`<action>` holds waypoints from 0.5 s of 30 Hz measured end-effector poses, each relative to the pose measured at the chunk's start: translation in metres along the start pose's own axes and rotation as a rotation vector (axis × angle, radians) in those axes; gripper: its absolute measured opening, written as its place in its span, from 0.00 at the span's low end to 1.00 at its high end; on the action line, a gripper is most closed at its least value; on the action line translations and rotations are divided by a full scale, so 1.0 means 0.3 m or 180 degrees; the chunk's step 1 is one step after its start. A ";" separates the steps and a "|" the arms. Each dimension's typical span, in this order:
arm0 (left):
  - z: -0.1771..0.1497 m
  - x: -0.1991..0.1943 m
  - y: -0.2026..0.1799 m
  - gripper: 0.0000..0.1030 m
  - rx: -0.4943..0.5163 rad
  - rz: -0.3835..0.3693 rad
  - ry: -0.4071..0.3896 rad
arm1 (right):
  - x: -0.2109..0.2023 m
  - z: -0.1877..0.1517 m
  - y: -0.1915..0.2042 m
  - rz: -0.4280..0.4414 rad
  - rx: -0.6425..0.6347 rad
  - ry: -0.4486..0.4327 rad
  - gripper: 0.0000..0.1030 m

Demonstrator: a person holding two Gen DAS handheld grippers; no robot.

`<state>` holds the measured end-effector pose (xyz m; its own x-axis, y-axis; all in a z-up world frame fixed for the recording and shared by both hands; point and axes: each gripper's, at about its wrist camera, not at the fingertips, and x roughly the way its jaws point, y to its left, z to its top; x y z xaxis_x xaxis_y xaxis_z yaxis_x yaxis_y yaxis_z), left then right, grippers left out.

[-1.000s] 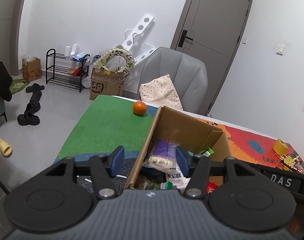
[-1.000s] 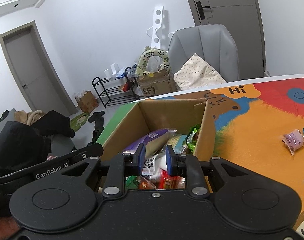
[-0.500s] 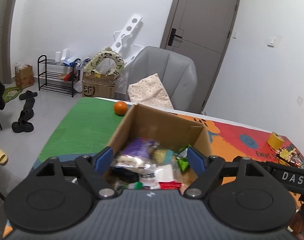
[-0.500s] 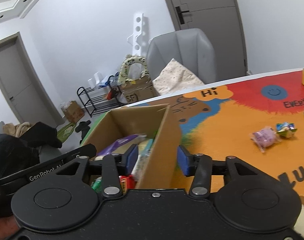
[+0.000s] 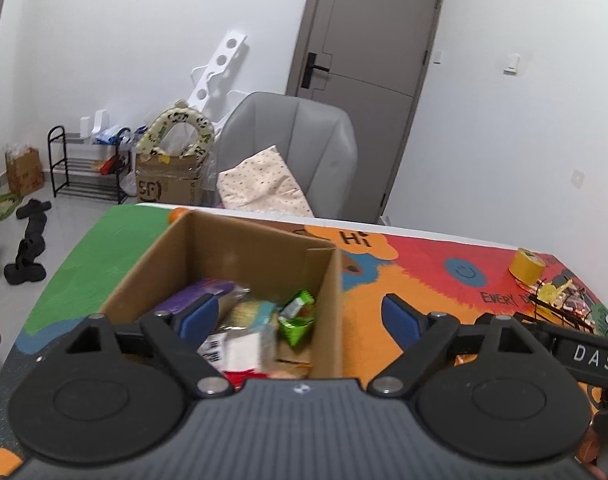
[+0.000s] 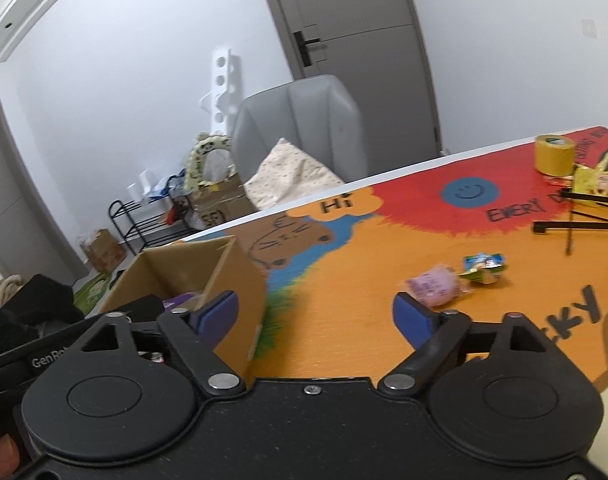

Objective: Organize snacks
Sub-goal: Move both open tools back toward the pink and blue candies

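Note:
An open cardboard box (image 5: 239,248) stands on the colourful table mat and holds several snack packs, among them a purple pack (image 5: 195,292) and a green pack (image 5: 297,316). My left gripper (image 5: 299,318) is open and empty, just above the box's near right corner. The box also shows in the right wrist view (image 6: 231,272). My right gripper (image 6: 318,314) is open and empty over the orange mat, right of the box. A pink snack pack (image 6: 434,290) and a small blue-green snack pack (image 6: 484,266) lie on the mat ahead of its right finger.
A yellow tape roll (image 6: 554,154) and a black wire stand (image 6: 576,216) with small items sit at the table's far right. An orange fruit (image 5: 177,213) peeks out behind the box. A grey chair (image 5: 287,152) with a cushion stands beyond the table's far edge.
Both grippers have swung right, away from the box's left side. The right gripper opened from nearly shut over the box and now faces the loose snacks. The left gripper opened wider.

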<state>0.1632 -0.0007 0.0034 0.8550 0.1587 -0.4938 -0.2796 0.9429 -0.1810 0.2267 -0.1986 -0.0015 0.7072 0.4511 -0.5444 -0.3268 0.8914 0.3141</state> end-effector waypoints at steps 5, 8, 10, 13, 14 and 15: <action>0.000 0.025 -0.081 0.86 0.0109 -0.0071 0.0003 | -0.011 0.007 -0.089 -0.0103 0.0147 -0.0034 1.00; -0.006 0.038 -0.126 0.86 0.0163 -0.0109 0.0008 | -0.016 0.008 -0.141 -0.0173 0.0216 -0.0032 1.00; -0.014 0.050 -0.156 0.87 0.0204 -0.0127 0.0016 | -0.021 0.008 -0.168 -0.0203 0.0239 -0.0039 1.00; -0.025 0.066 -0.200 0.87 0.0261 -0.0158 0.0035 | -0.033 0.008 -0.210 -0.0245 0.0269 -0.0058 1.00; -0.030 0.070 -0.211 0.87 0.0271 -0.0162 0.0042 | -0.038 0.007 -0.226 -0.0254 0.0286 -0.0065 1.00; -0.031 0.074 -0.222 0.87 0.0282 -0.0169 0.0051 | -0.041 0.007 -0.241 -0.0267 0.0307 -0.0069 1.00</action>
<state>0.1968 -0.0627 -0.0035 0.8603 0.1038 -0.4991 -0.1938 0.9721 -0.1318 0.2429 -0.2686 -0.0159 0.7431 0.3732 -0.5554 -0.2048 0.9170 0.3422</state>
